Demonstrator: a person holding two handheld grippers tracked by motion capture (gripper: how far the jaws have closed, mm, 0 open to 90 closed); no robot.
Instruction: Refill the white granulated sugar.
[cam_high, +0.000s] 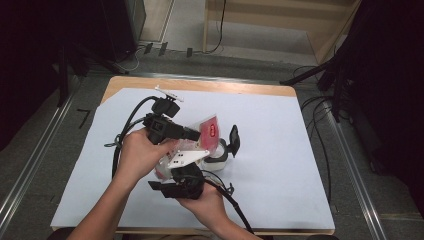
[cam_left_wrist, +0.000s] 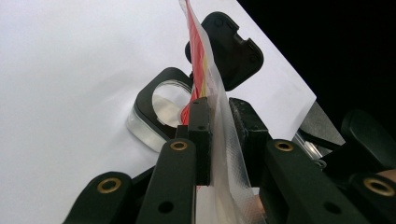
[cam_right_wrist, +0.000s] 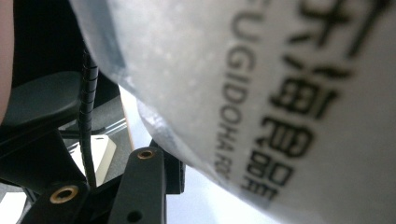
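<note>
Between left tool (cam_left_wrist: 218, 140) pads, packet (cam_left_wrist: 224, 154) pinched

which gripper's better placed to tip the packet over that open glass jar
Left, probably. The left gripper is clamped on the packet edge, with the open jar just beyond its jaws. The right gripper sits lower on the packet, likelier steadying it.

Left gripper (cam_left_wrist: 218, 140) — black jaws, brass-ringed screw holes along the links. White 3-cornered plate atop right gripper (cam_high: 192, 172); thick black cable trails behind each body. Forearms bare — no sleeves.
</note>
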